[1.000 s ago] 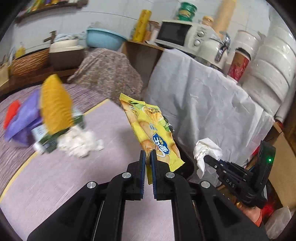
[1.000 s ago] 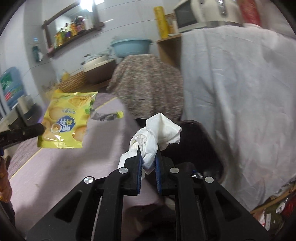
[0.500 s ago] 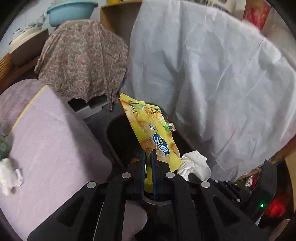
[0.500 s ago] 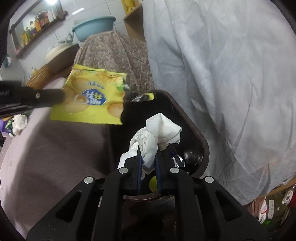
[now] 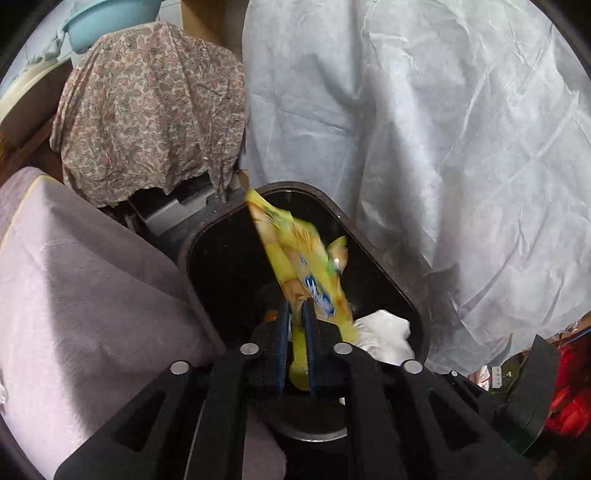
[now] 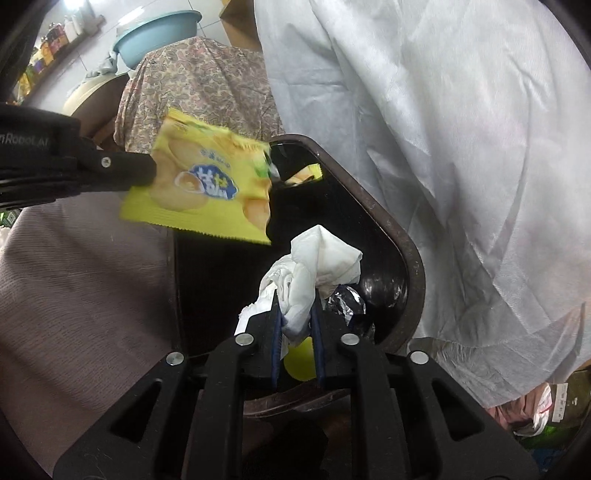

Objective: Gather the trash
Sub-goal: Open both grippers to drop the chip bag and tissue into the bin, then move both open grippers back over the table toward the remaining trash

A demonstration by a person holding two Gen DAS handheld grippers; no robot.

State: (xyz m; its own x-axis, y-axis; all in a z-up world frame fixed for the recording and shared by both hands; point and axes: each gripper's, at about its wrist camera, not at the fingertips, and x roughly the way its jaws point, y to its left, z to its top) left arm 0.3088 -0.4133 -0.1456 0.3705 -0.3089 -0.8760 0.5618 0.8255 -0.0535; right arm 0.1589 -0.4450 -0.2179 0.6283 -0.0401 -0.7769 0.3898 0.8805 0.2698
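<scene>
Both grippers have come off the purple-covered surface (image 5: 85, 295) and down over the dark brown plastic bin (image 5: 391, 288), whose whole mouth now fills the middle

Left wrist view: the surface sits at left, a paisley-patterned cloth (image 5: 147, 118) drapes something behind it, a light blue basin (image 5: 107, 18) stands above that, and a white crinkled sheet (image 5: 424, 140) hangs at right. The left gripper (image 5: 295, 314) has its fingers nearly together, pinching the bottom edge of a yellow snack wrapper (image 5: 295, 258). Its long axis runs up and away from the fingers, leaning left, over the bin's opening; it is motion-blurred. A crumpled white tissue (image 5: 384, 332) shows at the bin's near right

Right wrist view: the right gripper (image 6: 295, 314) hangs over the bin (image 6: 410, 266); its fingers have just been opening, narrowly parted, with the tissue (image 6: 317, 266) between them and touching both pads, bunched upward. Inside the bin lie crinkled silver foil (image 6: 347, 302) and something yellow-green (image 6: 301, 363), partly hidden. The wrapper (image 6: 207, 188) lies flat-on, long side roughly level, held at its left end by the left gripper (image 6: 147, 173) above the bin's far left rim
</scene>
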